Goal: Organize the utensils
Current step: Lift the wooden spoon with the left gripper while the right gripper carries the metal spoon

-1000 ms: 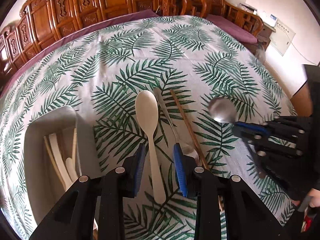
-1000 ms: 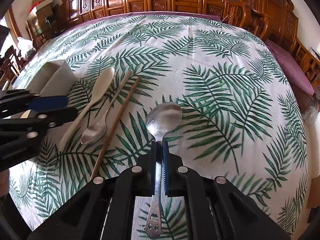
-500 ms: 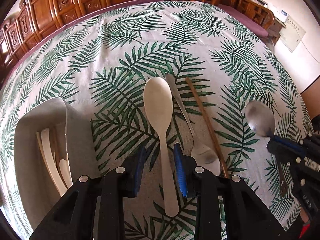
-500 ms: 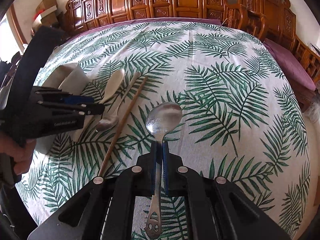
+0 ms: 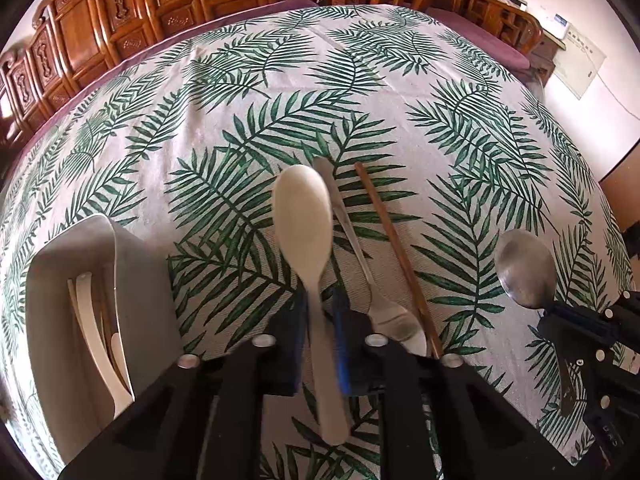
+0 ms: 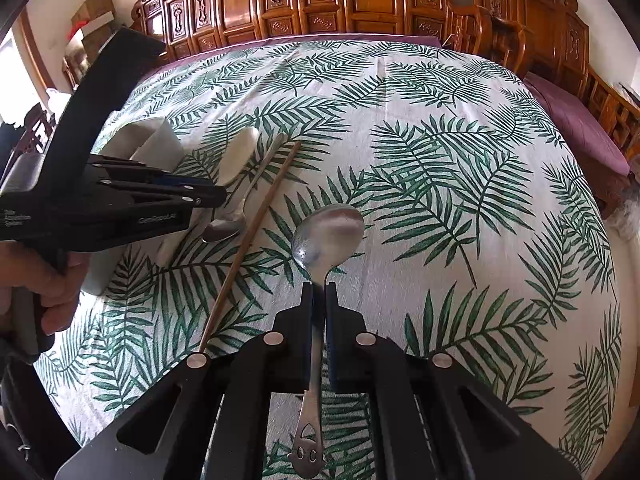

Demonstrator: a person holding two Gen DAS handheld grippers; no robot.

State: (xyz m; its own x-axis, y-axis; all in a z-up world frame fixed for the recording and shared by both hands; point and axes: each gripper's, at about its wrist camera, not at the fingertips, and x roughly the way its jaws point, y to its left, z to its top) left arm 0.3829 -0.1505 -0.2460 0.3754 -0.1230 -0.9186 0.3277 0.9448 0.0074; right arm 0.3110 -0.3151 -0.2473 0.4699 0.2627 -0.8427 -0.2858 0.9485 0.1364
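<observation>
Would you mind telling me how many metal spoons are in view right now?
2. One metal spoon is held in the right tongs; the other lies on the tablecloth between the white spoon and a chopstick.

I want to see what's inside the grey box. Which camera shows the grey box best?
The left wrist view: the grey utensil holder shows its open top, with pale utensils inside. In the right wrist view, the left gripper hides most of it; only its upper end shows.
</observation>
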